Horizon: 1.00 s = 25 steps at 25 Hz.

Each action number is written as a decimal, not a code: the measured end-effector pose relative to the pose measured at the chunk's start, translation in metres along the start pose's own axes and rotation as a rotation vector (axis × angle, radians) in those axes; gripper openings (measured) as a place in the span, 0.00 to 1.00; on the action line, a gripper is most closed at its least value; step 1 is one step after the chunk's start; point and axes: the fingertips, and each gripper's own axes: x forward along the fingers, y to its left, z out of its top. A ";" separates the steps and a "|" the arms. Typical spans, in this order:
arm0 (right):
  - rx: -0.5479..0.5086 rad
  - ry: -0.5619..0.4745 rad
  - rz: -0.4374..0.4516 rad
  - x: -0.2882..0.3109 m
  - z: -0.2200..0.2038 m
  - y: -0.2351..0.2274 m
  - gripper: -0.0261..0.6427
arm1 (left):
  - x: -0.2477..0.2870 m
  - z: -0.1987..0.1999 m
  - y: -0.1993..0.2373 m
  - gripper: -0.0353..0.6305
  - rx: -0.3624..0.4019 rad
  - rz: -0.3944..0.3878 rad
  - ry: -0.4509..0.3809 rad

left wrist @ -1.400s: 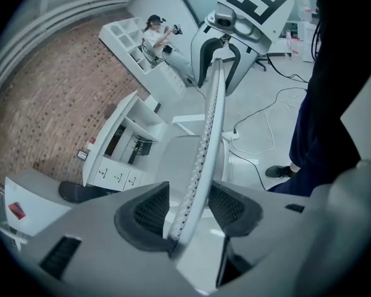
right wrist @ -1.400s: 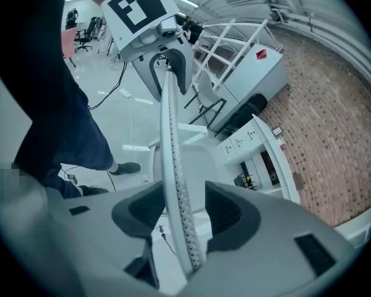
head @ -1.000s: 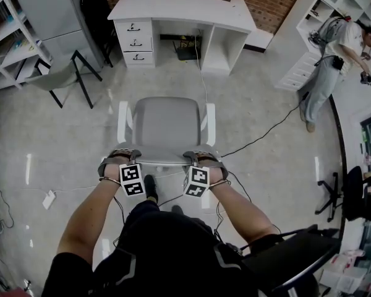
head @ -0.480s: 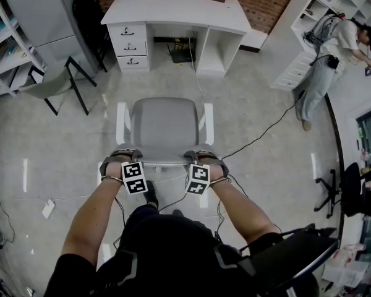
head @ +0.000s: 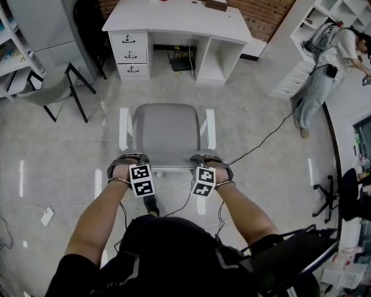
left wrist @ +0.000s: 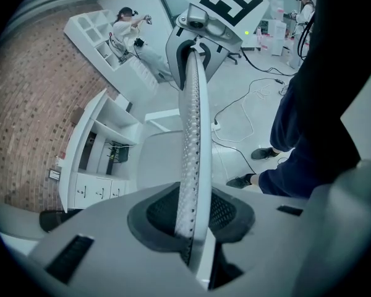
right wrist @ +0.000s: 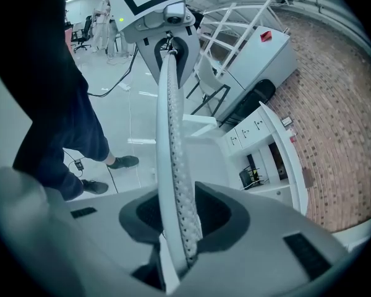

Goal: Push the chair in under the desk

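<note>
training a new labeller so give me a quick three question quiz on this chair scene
1. True or false: the chair is already under the desk.
2. What do the left gripper and right gripper clamp? A) an armrest B) the backrest top edge C) a cable
3. In the head view, which side of the desk holds the drawers?
Key: 1 false, they stand apart. 2 B; left jaws just closing, right easing open. 3 left.

Rocking a black short-sleeved top [head: 167, 252], navy trousers [left wrist: 309, 135], black shoes [left wrist: 264, 153]; grey left gripper [head: 125, 161] and right gripper [head: 209, 161], black-and-white marker cube [head: 141, 180] behind each.
</note>
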 end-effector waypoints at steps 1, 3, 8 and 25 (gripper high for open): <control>-0.002 0.002 -0.001 0.001 0.002 -0.003 0.19 | 0.001 -0.002 0.004 0.18 0.006 0.011 -0.001; -0.004 0.008 0.000 0.005 0.006 -0.010 0.18 | 0.004 -0.005 0.013 0.18 0.021 0.023 -0.002; 0.000 0.026 -0.004 0.017 0.005 -0.023 0.18 | 0.009 -0.008 0.024 0.17 0.020 -0.014 -0.016; 0.031 0.088 -0.002 0.045 0.025 -0.058 0.18 | 0.020 -0.033 0.063 0.14 0.018 -0.058 -0.091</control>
